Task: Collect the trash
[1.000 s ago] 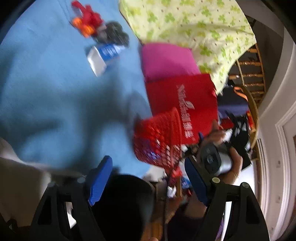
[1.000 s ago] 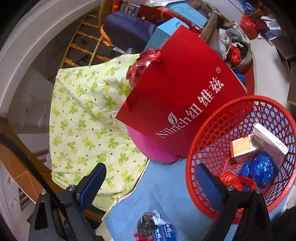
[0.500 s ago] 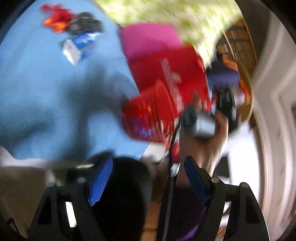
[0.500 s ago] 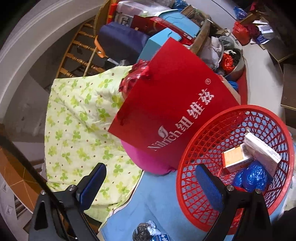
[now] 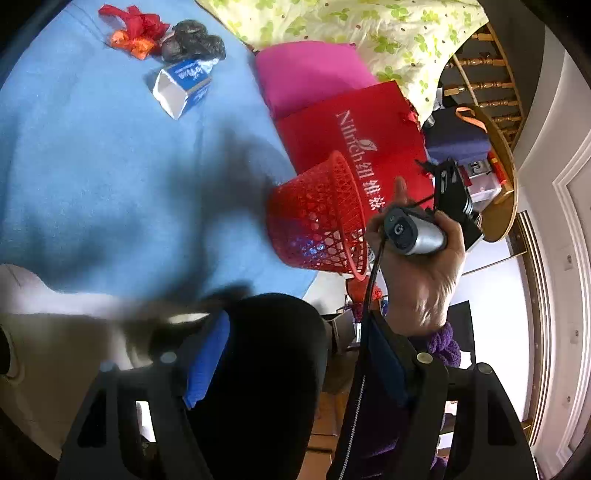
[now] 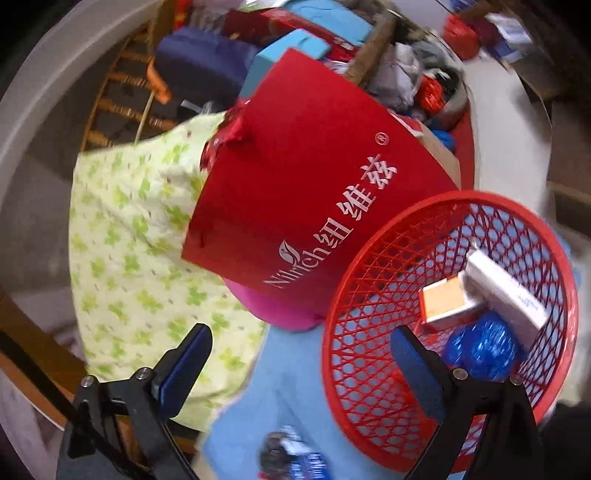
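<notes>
A red mesh basket [image 6: 447, 328] [image 5: 317, 218] stands on the blue cloth [image 5: 92, 158]. It holds a white box [image 6: 506, 291], an orange box [image 6: 447, 302] and a blue wrapper [image 6: 480, 347]. A blue-and-white carton [image 5: 181, 85], a dark crumpled wrapper [image 5: 194, 44] and red-orange wrappers [image 5: 135, 29] lie on the cloth at the far side. My left gripper [image 5: 295, 362] is open and empty, low over a black object. My right gripper [image 6: 299, 373] is open and empty, next to the basket's rim; it shows in the left wrist view [image 5: 454, 199], held in a hand.
A red paper bag [image 6: 306, 199] leans behind the basket over a pink cushion [image 5: 310, 74]. A green-patterned quilt [image 6: 136, 258] lies beside it. A wooden rail [image 5: 484, 85] and cluttered boxes [image 6: 303, 40] stand behind. A white wall [image 5: 554, 221] is at the right.
The left wrist view has steadied and swung back, the trash pieces sitting nearer the middle. The right gripper has drifted slightly, the basket now larger in its view. Both jaws stay open.
</notes>
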